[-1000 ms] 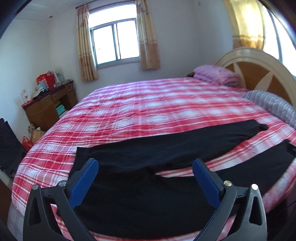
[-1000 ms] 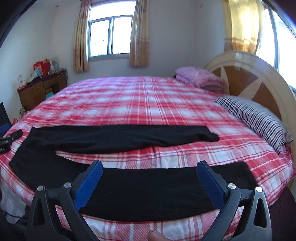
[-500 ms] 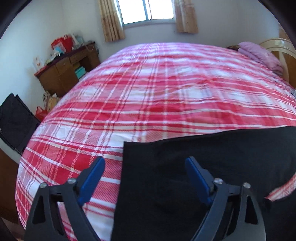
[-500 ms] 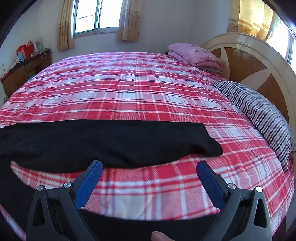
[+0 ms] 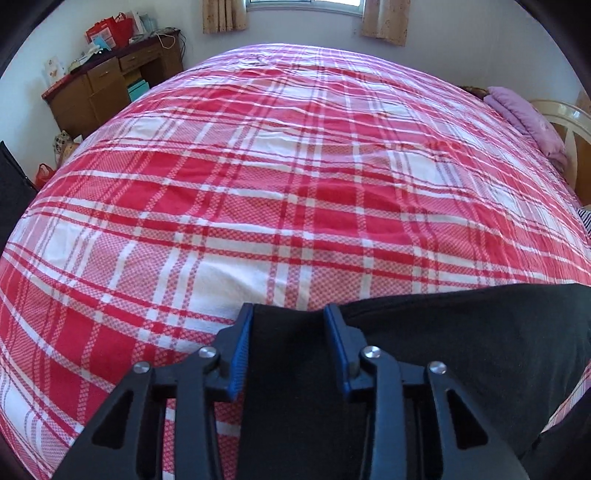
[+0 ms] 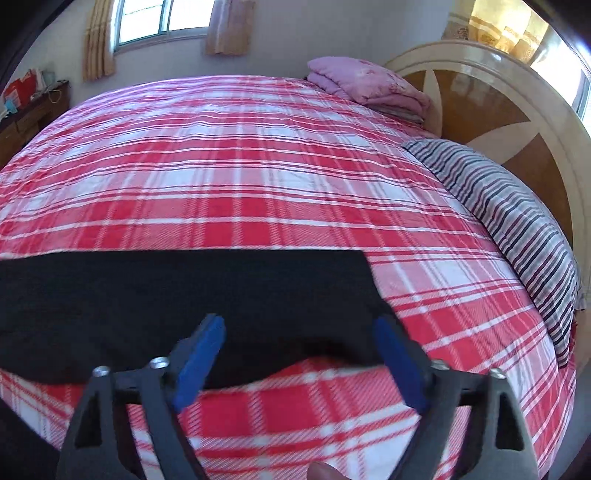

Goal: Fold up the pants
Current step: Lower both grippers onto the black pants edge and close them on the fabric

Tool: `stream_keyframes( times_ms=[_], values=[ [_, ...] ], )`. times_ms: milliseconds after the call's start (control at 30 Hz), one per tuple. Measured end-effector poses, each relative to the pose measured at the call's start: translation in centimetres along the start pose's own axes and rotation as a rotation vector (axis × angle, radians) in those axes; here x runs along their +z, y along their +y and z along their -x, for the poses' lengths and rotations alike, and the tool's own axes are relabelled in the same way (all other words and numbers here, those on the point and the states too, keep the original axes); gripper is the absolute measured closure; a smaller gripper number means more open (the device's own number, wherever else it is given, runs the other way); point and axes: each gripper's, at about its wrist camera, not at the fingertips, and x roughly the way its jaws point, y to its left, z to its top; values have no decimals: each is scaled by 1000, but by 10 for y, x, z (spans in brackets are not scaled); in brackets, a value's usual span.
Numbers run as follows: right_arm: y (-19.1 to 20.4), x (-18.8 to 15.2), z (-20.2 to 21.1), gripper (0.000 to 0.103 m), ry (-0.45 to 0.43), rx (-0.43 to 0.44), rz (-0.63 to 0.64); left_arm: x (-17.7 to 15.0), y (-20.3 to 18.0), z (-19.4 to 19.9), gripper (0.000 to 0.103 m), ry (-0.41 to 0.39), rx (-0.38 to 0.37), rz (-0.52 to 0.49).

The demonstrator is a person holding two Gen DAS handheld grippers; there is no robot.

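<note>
While the left gripper narrows its blue jaws over the far corner of the black pants, dark cloth fills the gap between them, but the pads do not yet look pressed on it, so I judge this a grasp still being made and not a hold. The right gripper is closing too, though its jaws stand much wider; its blurred blue fingers straddle the end of a pant leg, with the cloth under and between them and no pinch visible. A fingertip of the person shows at the bottom edge of the right wrist view. Taking the pants as the landmark: they lie flat and stretched out on the red plaid bedspread, close to the near edge of the bed, and the leg in the right view runs off the left of the picture and ends in a square hem. Beyond the pants the bedspread is bare up to the far wall and its window. Far off to the right of the pants lie a striped pillow and a folded pink blanket against the wooden headboard; far off to their left stands a wooden desk. No fold is visible anywhere on the garment, so the task appears to be at its very start: both ends must first be gripped, then one leg laid over the other, then the length doubled.
</note>
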Motion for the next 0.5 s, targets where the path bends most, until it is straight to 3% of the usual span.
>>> stream_keyframes(
  times_ms=[67,167,367,500],
  values=[
    [-15,9,-13,26,23,-5,-34,2,1,-2,79,2,-40,1],
    [-37,24,-34,26,39,-19,-83,6,-2,-2,87,13,-59,-12],
    [-62,42,-81,32,122,32,-149,9,-4,-5,87,17,-55,-34],
    [-66,40,-105,32,188,112,-171,9,-5,-6,87,18,-47,-41]
  ],
)
